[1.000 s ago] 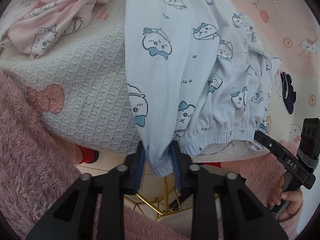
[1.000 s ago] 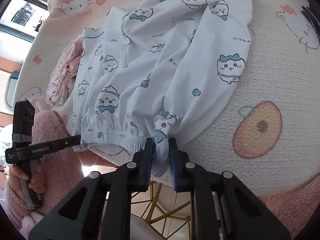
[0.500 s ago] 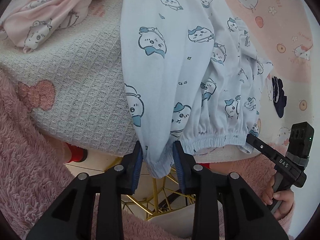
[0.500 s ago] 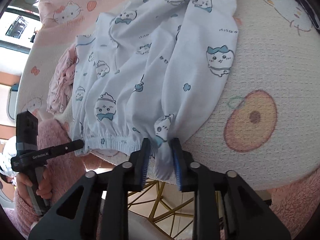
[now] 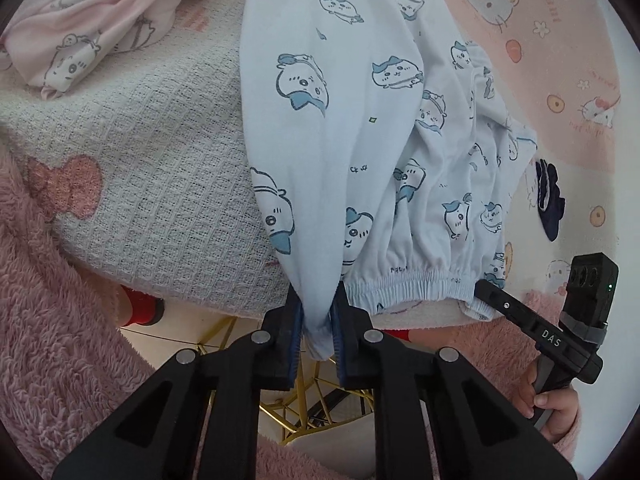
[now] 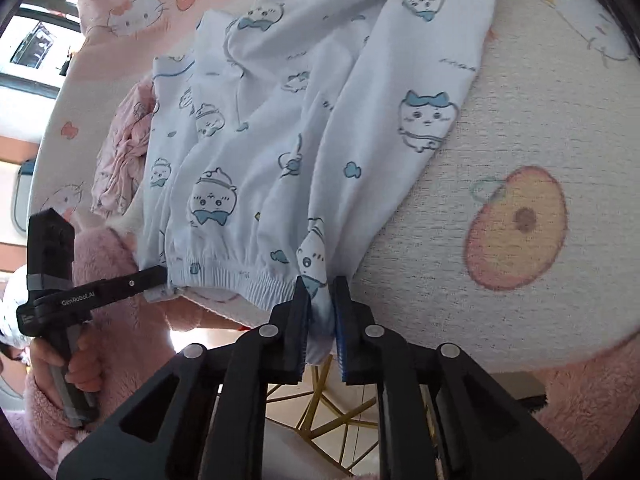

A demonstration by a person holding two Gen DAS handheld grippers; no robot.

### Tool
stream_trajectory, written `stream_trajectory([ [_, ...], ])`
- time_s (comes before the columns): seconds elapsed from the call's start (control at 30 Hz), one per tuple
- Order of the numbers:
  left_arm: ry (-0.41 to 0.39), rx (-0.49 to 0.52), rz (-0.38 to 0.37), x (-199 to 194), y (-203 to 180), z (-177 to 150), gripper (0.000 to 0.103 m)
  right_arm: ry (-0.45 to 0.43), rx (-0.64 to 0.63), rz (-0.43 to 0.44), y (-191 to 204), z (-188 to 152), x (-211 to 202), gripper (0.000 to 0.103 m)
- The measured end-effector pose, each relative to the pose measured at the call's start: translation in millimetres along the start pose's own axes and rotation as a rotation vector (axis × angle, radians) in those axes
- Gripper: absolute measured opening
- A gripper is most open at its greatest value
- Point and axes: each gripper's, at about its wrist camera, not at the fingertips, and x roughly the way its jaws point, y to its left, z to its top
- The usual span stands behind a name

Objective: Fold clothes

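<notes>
Left wrist view: the left claw [image 5: 316, 330] is closing, pinching one hem corner of the pale blue cartoon-print cotton garment [image 5: 340, 128] lying on the desk's white waffle-weave cloth [image 5: 160, 184]. Right claw [image 6: 320, 320] is closing too, squeezing the opposite hem corner at the desk's edge. A crumpled pink garment [image 5: 92, 36] is lying nearby.

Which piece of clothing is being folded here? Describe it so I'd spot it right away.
Look at the table covered with the cream waffle-weave cloth. Spread across its near edge lies the pale blue top, printed with little cartoon animals, its gathered hem hanging toward you. The crumpled pink garment beside it is the only other clothing.
</notes>
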Motion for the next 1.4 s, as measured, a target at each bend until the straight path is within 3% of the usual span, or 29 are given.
stream_trajectory([
  [0.1,-0.06,0.002,0.022,-12,1,2,0.012,-0.029,0.038,-0.151,-16,-1,-10,0.021],
  [0.17,-0.07,0.002,0.032,-15,2,3,0.012,-0.053,0.075,-0.171,-24,1,-17,0.021],
  [0.27,-0.047,0.008,0.046,-10,2,2,0.012,-0.101,0.134,-0.055,-35,2,-30,0.027],
  [0.3,-0.046,0.01,0.047,-9,2,2,0.012,-0.091,0.148,-0.028,-38,3,-28,0.036],
  [0.4,-0.01,0.007,0.005,-2,0,6,0.012,-0.012,0.168,0.063,-42,5,-6,0.041],
  [0.47,0.023,0.006,-0.003,6,1,5,0.013,-0.022,0.142,0.097,-34,8,-6,0.042],
  [0.6,0.033,0.006,-0.023,7,1,4,0.013,-0.005,0.164,0.288,-26,3,-3,0.042],
  [0.73,0.055,-0.009,-0.029,11,5,4,0.015,0.005,0.184,0.315,-26,1,1,0.042],
  [0.87,0.058,0.019,-0.007,11,1,3,0.017,0.022,0.133,0.254,-17,7,10,0.036],
  [0.93,0.052,0.027,0.002,12,-1,2,0.017,0.002,0.064,0.179,-8,8,7,0.02],
  [1.0,0.042,0.023,0.008,13,-2,2,0.017,-0.027,0.036,0.131,-3,6,0,0.011],
  [1.23,0.044,0.044,0.035,14,-3,2,0.017,-0.077,0.107,0.024,-27,-4,-24,0.006],
  [1.4,0.051,0.014,0.005,16,-1,5,0.017,-0.088,0.139,-0.149,-45,0,-33,0.009],
])
